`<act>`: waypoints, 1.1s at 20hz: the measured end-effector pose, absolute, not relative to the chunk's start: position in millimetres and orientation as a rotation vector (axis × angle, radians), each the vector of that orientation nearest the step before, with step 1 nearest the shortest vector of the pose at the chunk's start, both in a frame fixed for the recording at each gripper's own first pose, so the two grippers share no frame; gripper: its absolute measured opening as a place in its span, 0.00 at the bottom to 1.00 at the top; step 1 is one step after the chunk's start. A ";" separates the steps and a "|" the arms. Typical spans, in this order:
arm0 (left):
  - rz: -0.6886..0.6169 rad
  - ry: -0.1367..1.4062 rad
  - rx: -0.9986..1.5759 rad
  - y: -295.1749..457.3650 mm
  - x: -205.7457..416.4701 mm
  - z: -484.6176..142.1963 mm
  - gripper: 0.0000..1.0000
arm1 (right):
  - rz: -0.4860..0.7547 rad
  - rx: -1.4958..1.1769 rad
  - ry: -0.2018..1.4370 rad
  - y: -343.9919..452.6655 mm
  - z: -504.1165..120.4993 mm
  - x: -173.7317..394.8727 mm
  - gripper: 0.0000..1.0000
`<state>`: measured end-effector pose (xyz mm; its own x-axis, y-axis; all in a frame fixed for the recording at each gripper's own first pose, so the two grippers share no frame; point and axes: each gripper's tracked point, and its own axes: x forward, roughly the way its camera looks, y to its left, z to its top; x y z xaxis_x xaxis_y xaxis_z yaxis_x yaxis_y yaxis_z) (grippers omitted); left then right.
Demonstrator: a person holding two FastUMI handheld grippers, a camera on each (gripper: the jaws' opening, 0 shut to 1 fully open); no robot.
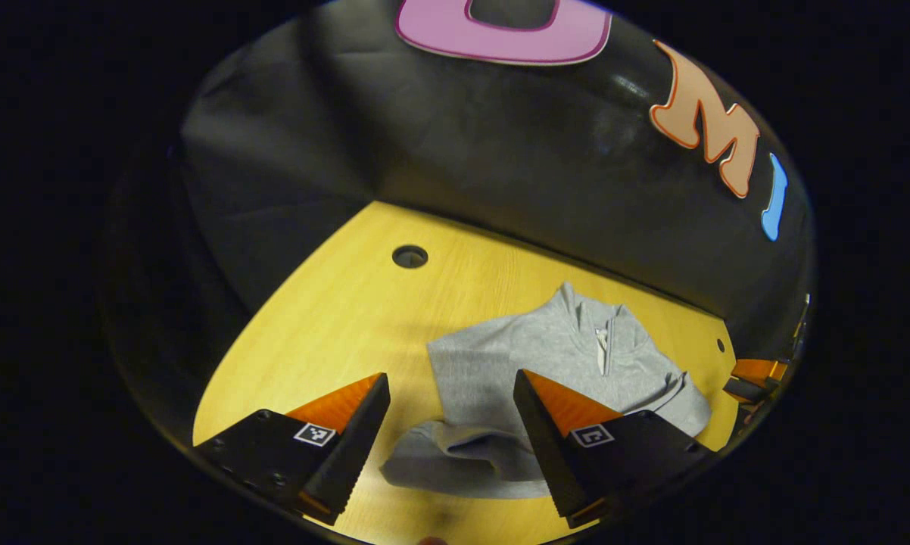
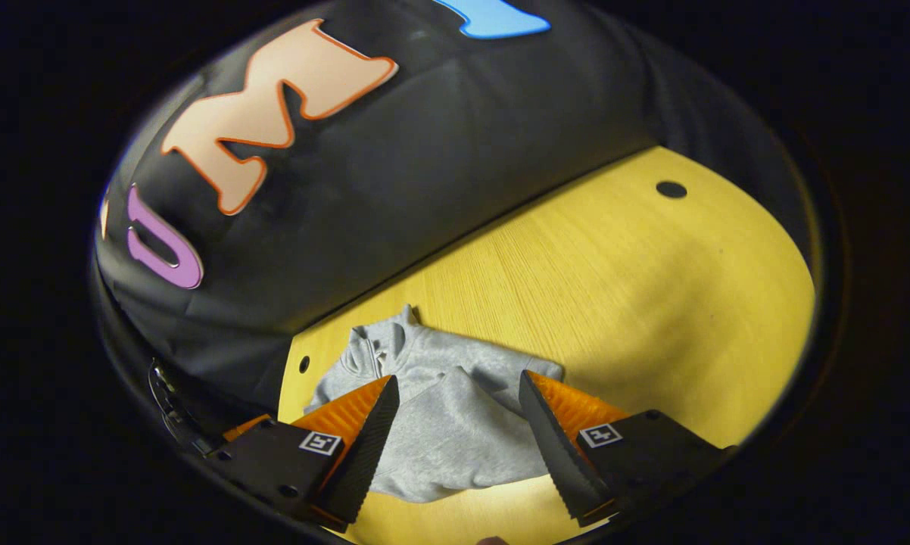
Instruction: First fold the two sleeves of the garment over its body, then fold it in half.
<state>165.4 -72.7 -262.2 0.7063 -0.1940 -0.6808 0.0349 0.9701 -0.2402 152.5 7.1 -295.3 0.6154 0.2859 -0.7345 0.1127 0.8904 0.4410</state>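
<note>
So the grey fleece pullover with a short zip collar (image 1: 546, 363) is lying on the yellow wood-grain worktop (image 1: 334, 318), close to the black cloth back wall (image 1: 455, 151), collar pointing toward that wall. It's already bunched up some: in the right claw view one sleeve (image 2: 455, 401) is laid over the body, and in the left claw view the near sleeve end (image 1: 455, 458) is rumpled and curled at the front edge.

The left claw (image 1: 451, 424) hangs above the near part of the pullover with its jaws spread wide and nothing between them. Same deal for the right claw (image 2: 459, 428), wide apart above the garment, gripping nothing. At the far right edge of the left claw view you can catch a bit of the other claw.

There's a round dark hole in the worktop (image 1: 409, 256) well clear of the pullover.
</note>
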 end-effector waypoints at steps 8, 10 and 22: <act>-0.065 0.457 -0.066 -75.2 115.8 -159.4 0.95 | 0.203 0.223 0.565 -16.4 -200.2 123.2 0.98; -0.058 0.409 -0.075 -72.6 95.1 -145.0 0.95 | 0.212 0.184 0.494 -14.6 -179.5 106.0 0.98; -0.111 0.198 0.046 -40.2 33.4 -78.0 0.94 | 0.166 0.100 0.224 17.6 -109.1 30.9 0.99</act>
